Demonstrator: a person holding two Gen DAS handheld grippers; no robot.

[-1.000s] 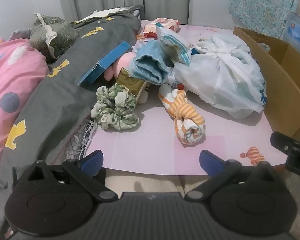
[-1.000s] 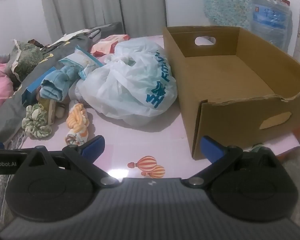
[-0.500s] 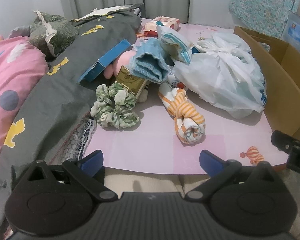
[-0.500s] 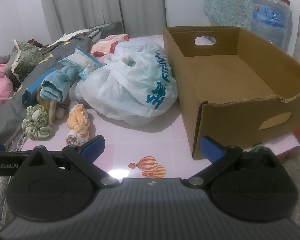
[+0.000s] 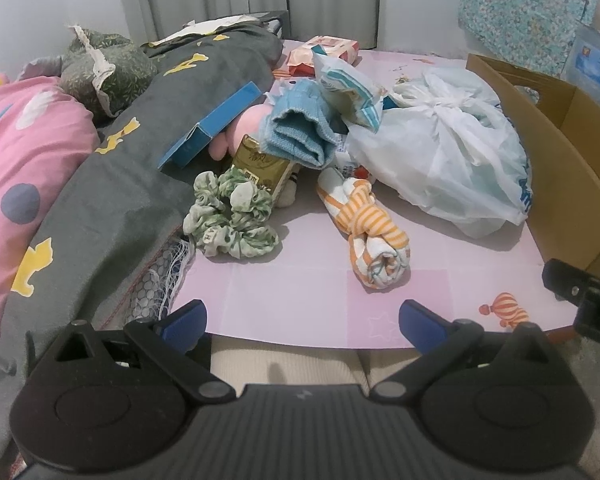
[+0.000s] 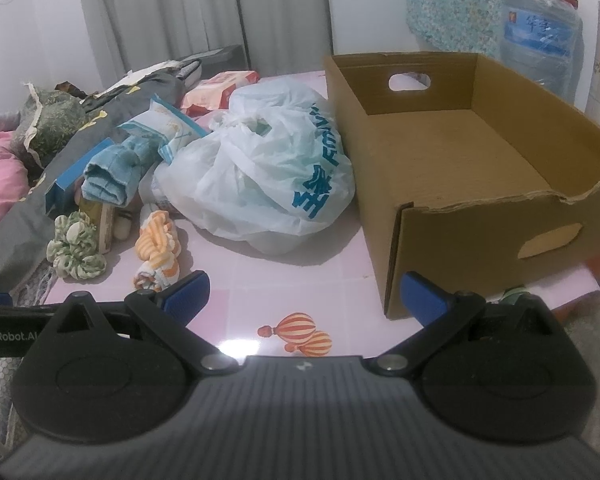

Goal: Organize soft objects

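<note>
Pink worktop (image 5: 300, 288) under both our tools. Left tool (image 5: 302, 320): fingers spread wide, holding nothing; ahead of it the orange-striped rolled cloth (image 5: 374, 236), ahead-left the green scrunchie (image 5: 232, 220), beyond them the blue knit piece (image 5: 300, 136). Right tool (image 6: 304, 292): likewise spread and empty; white plastic bag (image 6: 268, 172) straight ahead, cardboard box (image 6: 480, 216) ahead-right, nothing inside it.

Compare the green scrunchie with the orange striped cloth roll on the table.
The green scrunchie is a ruffled, floral-printed ring; the orange striped cloth roll is a long knotted bundle. The scrunchie touches the grey blanket; the roll lies apart, nearer the plastic bag. Both are soft and ungripped.
</note>
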